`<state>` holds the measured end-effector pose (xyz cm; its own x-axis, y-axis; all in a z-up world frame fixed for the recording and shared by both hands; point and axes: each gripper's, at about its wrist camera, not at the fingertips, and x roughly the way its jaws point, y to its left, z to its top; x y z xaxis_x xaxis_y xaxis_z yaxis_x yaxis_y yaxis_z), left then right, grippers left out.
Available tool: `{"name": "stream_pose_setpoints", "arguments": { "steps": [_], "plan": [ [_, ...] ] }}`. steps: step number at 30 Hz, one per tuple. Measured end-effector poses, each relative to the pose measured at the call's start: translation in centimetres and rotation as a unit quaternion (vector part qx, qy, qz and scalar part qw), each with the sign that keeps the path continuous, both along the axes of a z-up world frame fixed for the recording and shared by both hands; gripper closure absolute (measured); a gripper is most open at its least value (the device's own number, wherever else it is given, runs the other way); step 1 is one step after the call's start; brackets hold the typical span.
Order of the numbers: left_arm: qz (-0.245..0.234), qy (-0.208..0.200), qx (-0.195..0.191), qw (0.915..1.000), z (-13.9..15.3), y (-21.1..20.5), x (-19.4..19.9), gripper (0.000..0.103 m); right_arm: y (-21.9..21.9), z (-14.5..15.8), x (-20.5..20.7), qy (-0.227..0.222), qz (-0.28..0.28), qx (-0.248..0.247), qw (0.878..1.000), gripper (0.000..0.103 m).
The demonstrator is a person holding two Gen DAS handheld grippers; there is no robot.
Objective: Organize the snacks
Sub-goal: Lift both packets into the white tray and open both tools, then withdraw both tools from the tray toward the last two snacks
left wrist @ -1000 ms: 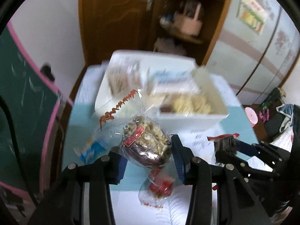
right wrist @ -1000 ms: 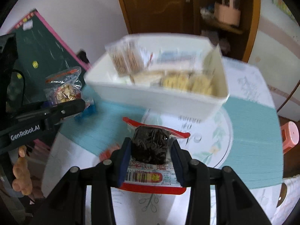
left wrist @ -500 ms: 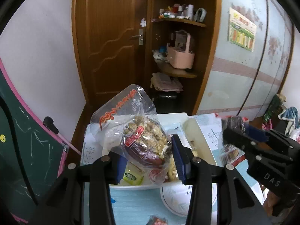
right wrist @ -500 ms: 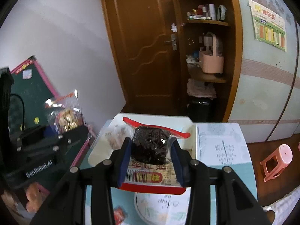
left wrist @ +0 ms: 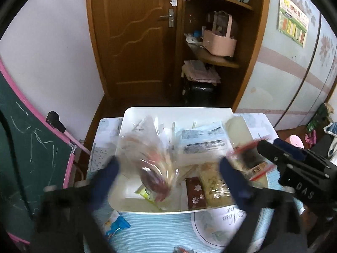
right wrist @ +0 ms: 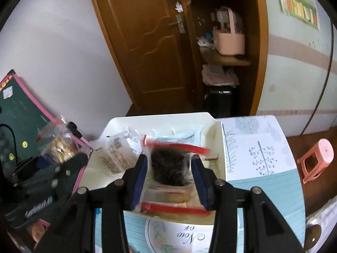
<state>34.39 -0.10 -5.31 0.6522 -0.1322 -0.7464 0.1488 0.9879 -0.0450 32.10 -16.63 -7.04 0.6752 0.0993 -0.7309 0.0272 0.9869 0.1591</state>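
L gripper wide open, nut bag dropping into white bin; R gripper part open round dark snack, let go low

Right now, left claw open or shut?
Open. In the left wrist view the left claw has its fingers spread wide, clear of the motion-blurred peanut bag, which is over the white bin.
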Motion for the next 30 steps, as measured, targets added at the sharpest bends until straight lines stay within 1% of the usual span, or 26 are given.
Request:
{"name": "stream_pose_setpoints", "arguments": {
  "steps": [2,3,5,11,15,19,23,26,30],
  "plan": [
    [0.008,-0.005,0.006,0.9999,-0.3,0.3,-0.1,0.001,-0.4,-0.1,0.0,0.003,-0.011,-0.001,1.0,0.051],
    [0.01,-0.003,0.008,0.9999,-0.5,0.4,0.0,0.001,-0.4,-0.1,-0.1,0.004,-0.012,0.0,1.0,0.05],
    [0.021,0.0,0.01,0.9997,-0.7,0.9,0.1,0.001,-0.4,0.1,-0.3,0.003,-0.007,-0.001,1.0,0.044],
    [0.037,-0.012,-0.008,0.9992,0.1,2.8,-1.1,0.001,0.5,1.2,-1.7,-0.009,0.003,-0.008,1.0,0.043],
    [0.042,-0.014,0.006,0.999,0.6,3.4,-2.0,0.001,1.5,1.8,-2.5,-0.015,0.011,-0.015,1.0,0.043],
    [0.043,-0.03,0.013,0.9986,1.6,4.2,-3.6,0.001,2.6,2.5,-3.7,-0.022,0.02,-0.029,0.999,0.043],
    [0.039,-0.044,0.023,0.998,2.7,4.5,-5.4,0.001,3.2,3.1,-4.9,-0.021,0.026,-0.031,0.999,0.043],
    [0.03,-0.054,0.025,0.9978,4.1,4.6,-6.8,0.001,3.6,3.8,-5.8,-0.02,0.029,-0.036,0.999,0.043],
    [0.023,-0.088,0.034,0.9953,7.2,5.0,-9.0,0.001,4.1,5.5,-7.0,-0.028,0.034,-0.032,0.999,0.043]
  ]
}}
